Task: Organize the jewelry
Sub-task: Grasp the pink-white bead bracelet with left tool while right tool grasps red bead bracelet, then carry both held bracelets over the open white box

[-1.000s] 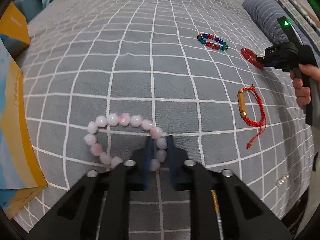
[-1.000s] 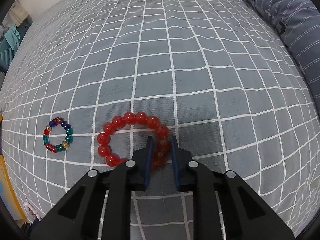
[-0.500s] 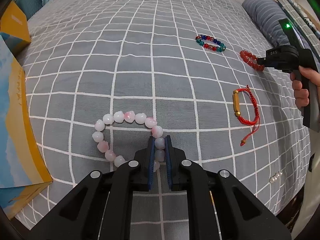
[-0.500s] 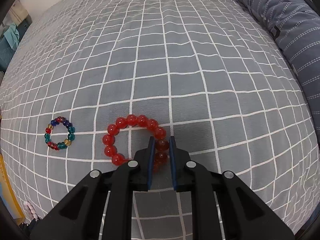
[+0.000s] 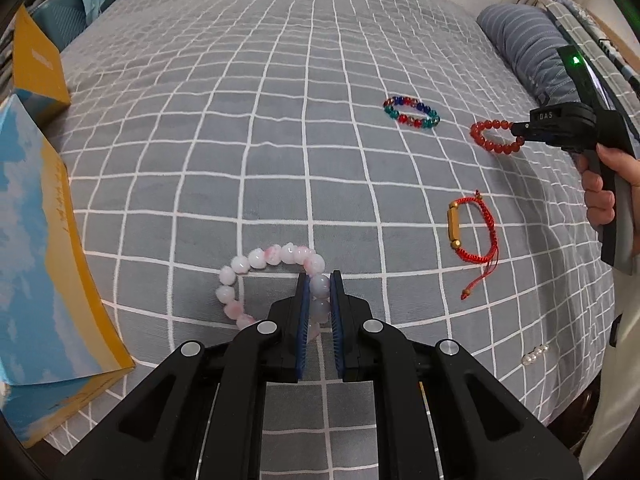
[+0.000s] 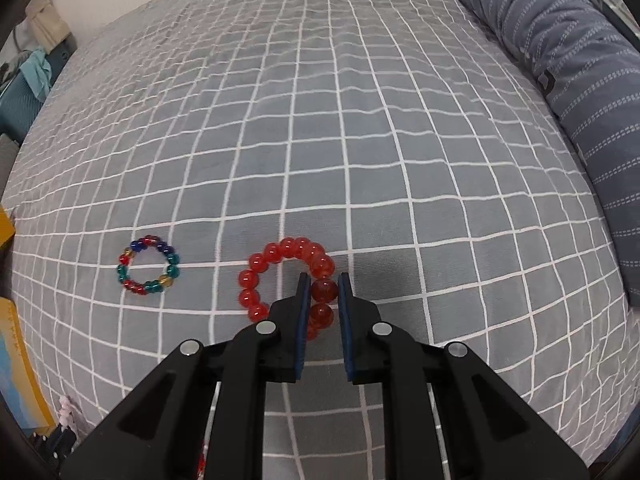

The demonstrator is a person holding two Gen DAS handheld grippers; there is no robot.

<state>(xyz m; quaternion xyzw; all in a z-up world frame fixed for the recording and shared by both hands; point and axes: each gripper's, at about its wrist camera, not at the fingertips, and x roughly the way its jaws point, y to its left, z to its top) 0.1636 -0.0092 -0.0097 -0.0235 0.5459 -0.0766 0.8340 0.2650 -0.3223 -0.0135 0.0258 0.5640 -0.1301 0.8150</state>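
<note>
Both grippers (image 5: 319,286) (image 6: 323,290) now higher, bracelets (image 5: 272,258) (image 6: 280,256) clamped.

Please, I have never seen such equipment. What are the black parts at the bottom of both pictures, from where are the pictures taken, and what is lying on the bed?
There is no robot. A person holds a two-finger gripper in each hand, and a camera on each looks along its fingers.

The left gripper is closed on a pink and white bead bracelet. The right gripper is closed on a red bead bracelet; the left view shows the hand holding it.

On the grey checked bedspread also lie a multicoloured bead bracelet, a red cord bracelet and some small pearls.
</note>
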